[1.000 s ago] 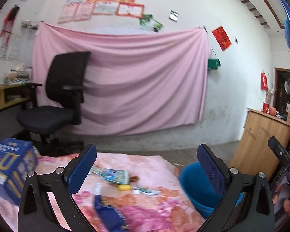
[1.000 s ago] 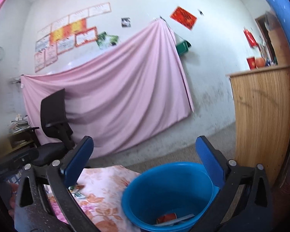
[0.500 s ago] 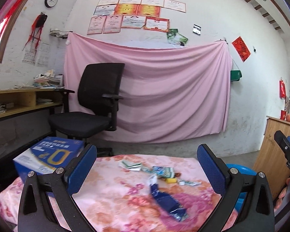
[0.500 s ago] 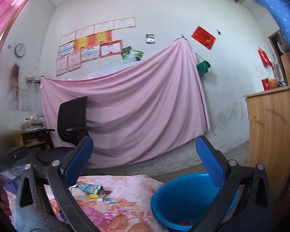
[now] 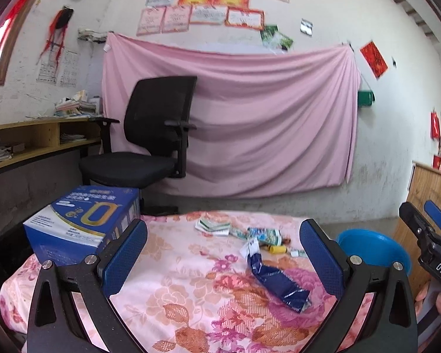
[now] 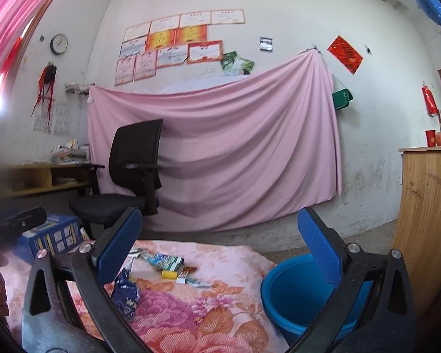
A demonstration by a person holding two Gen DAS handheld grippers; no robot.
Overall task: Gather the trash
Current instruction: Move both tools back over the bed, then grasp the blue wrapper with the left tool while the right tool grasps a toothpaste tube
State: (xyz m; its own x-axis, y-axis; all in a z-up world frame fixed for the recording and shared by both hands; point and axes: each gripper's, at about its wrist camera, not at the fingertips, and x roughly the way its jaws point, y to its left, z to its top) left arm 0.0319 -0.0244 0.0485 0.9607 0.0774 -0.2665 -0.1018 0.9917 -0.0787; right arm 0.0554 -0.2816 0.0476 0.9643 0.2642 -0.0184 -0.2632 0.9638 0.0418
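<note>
Trash lies on the floral-cloth table (image 5: 191,288): a dark blue wrapper (image 5: 279,282) nearest, a teal packet (image 5: 264,233), a white-green packet (image 5: 213,225), a small yellow piece (image 5: 277,249). A blue bucket (image 5: 373,247) stands beside the table's right edge. My left gripper (image 5: 223,256) is open and empty, above the table's near part. My right gripper (image 6: 220,244) is open and empty, between the table and the bucket (image 6: 300,291). The blue wrapper (image 6: 125,294), the teal packet (image 6: 167,261) and the yellow piece (image 6: 169,274) show in the right wrist view too.
A blue carton (image 5: 82,223) sits on the table's left corner. A black office chair (image 5: 150,150) stands behind it before a pink sheet (image 5: 250,117). A wooden cabinet (image 6: 426,220) stands right of the bucket, shelves (image 5: 29,144) at the left.
Both grippers have swung left, from the bucket toward the table. The table and trash now fill more of both views. Both stay open and empty.
</note>
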